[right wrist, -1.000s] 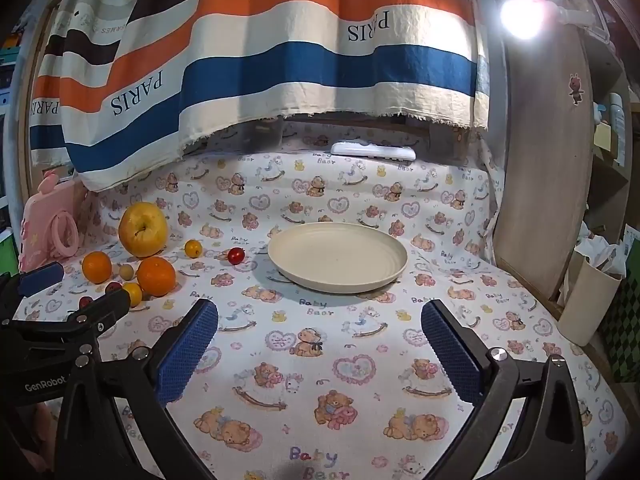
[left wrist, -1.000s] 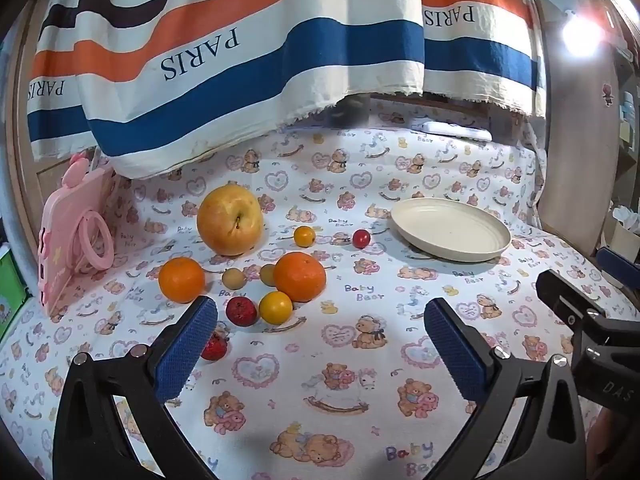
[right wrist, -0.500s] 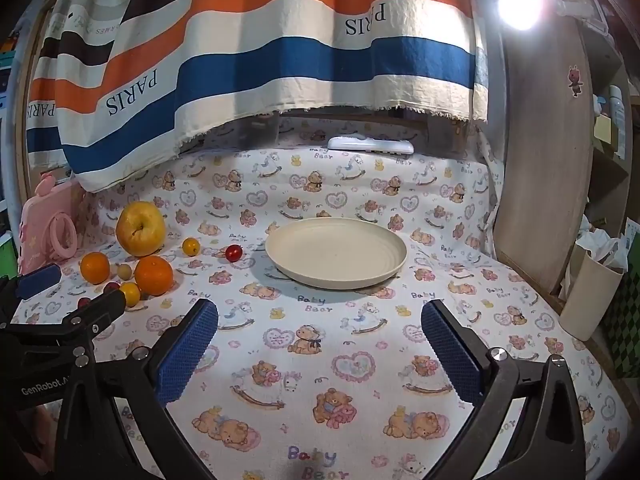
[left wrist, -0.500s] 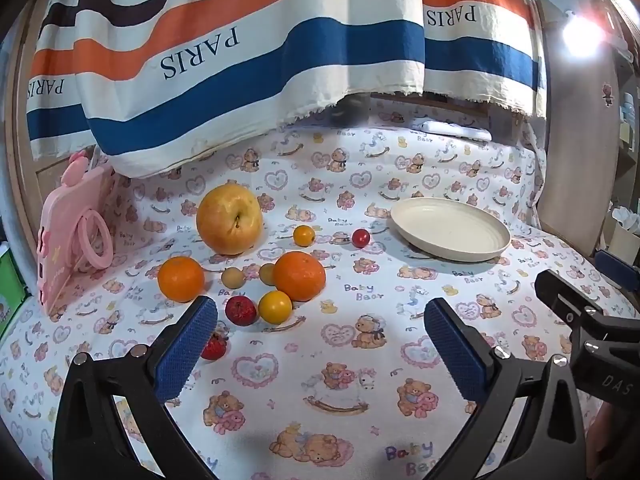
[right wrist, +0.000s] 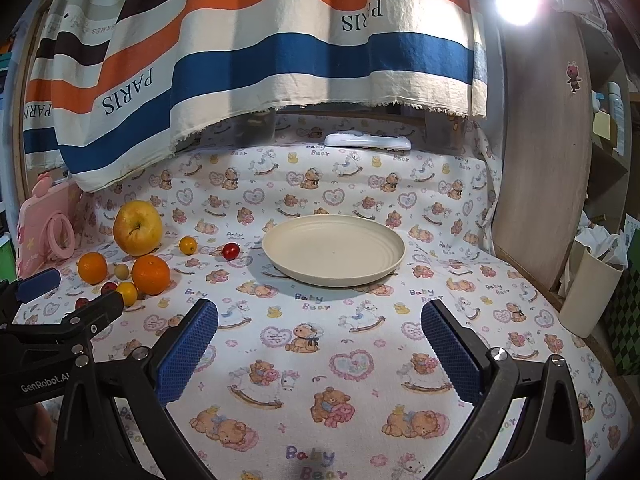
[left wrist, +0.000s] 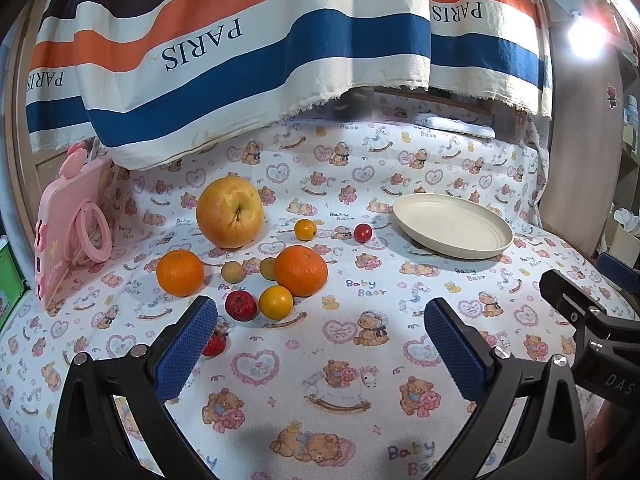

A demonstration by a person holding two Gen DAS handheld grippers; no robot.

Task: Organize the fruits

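Nothing much had shifted over the last second: both claws hung in nearly the same spots above the bear-print table (left wrist: 344, 364). The left claw (left wrist: 320, 344) gaped wide and held nothing, facing the fruit cluster: a large apple (left wrist: 229, 212), 2 oranges (left wrist: 180, 273) (left wrist: 301, 271) and several small fruits. The right claw (right wrist: 319, 344) was equally wide and empty, aimed at the bare cream plate (right wrist: 333, 250). Round fruit would likely roll if a finger nudged the crowded pile, scattering its neighbours. Only the left view showed the red fruit (left wrist: 214, 344) half hidden behind a blue pad; only the right showed the white cup (right wrist: 592, 280) at the table's edge.
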